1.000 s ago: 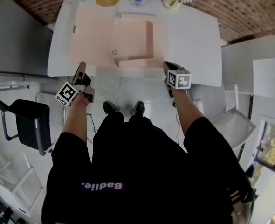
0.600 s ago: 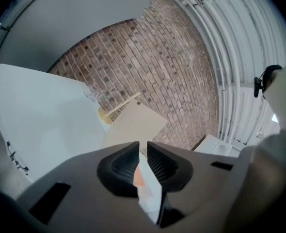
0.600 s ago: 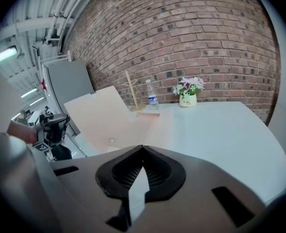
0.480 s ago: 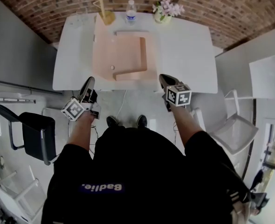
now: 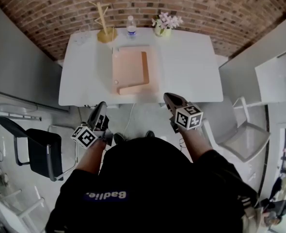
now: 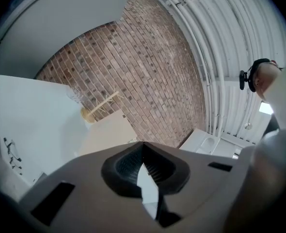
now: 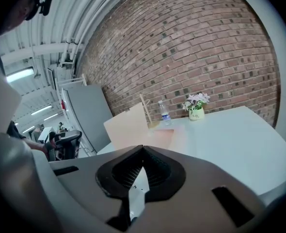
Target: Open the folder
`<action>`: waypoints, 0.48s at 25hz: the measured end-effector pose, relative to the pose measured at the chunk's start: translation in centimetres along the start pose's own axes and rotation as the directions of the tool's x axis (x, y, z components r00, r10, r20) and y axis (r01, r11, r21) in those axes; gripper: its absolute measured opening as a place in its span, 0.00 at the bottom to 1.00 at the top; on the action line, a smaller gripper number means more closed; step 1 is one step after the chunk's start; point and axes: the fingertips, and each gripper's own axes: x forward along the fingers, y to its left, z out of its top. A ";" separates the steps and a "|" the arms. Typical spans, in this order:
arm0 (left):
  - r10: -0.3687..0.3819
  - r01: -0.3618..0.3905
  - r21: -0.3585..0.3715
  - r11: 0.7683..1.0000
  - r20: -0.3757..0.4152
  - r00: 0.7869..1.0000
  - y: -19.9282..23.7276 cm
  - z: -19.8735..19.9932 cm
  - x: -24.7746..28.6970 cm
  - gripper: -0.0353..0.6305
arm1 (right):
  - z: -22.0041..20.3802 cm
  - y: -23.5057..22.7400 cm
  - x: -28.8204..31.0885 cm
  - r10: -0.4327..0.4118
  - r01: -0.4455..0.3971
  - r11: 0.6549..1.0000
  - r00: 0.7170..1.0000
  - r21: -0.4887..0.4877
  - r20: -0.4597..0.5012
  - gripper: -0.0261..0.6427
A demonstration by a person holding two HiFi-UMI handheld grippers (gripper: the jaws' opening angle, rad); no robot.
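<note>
folder: the folder (image 5: pixel 131 69) is open on the white table (image 5: pixel 186 67), at its far middle. One half lies flat and the left cover stands up off the tabletop, which the right gripper view (image 7: pixel 128 123) shows plainly.

folder vs earlier: same spot and still open. It looks smaller in the head view because the camera has pulled away.

left gripper: the left gripper (image 5: pixel 102 107) has just snapped its jaws together. The pads meet in its own view (image 6: pixel 143 147) with nothing between them.

right gripper: the right gripper (image 5: pixel 170 99) has its jaws together and is empty. Its own view (image 7: pixel 143 148) shows the pads touching.

gripper position vs earlier: a second ago both tips sat at the table's near edge. Now both are back off it and over the floor (image 5: pixel 143 115), well apart from the folder. Neither touches anything.

table rear edge: the wooden stand (image 5: pixel 104 30), water bottle (image 5: pixel 131 25) and flower pot (image 5: pixel 165 23) sit in a row just behind the folder, same order as earlier.

view change: more of the brick wall (image 5: pixel 133 1) shows now, and the whole table fits in frame.

surroundings: a black chair (image 5: pixel 43 149) stands left of the person.
</note>
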 end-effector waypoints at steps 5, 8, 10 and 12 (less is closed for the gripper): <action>0.002 -0.002 0.034 0.999 0.005 1.000 -2.3 0.0 -0.5 0.06 | 0.5 2.6 -1.5 0.064 -0.064 0.998 0.998 -0.002 0.015 0.08; -0.006 0.007 0.066 0.998 -0.017 1.000 -4.0 -0.1 0.4 0.06 | 1.6 3.7 -2.6 0.087 -0.086 0.996 0.995 -0.017 0.043 0.08; -0.012 0.015 0.085 0.996 -0.036 0.999 -5.0 -0.2 0.6 0.06 | 2.2 4.6 -2.9 0.104 -0.103 0.994 0.993 -0.024 0.060 0.08; -0.024 0.029 0.105 0.994 -0.048 0.999 -6.0 -0.2 0.7 0.06 | 2.7 5.4 -3.1 0.119 -0.117 0.993 0.990 -0.028 0.074 0.08</action>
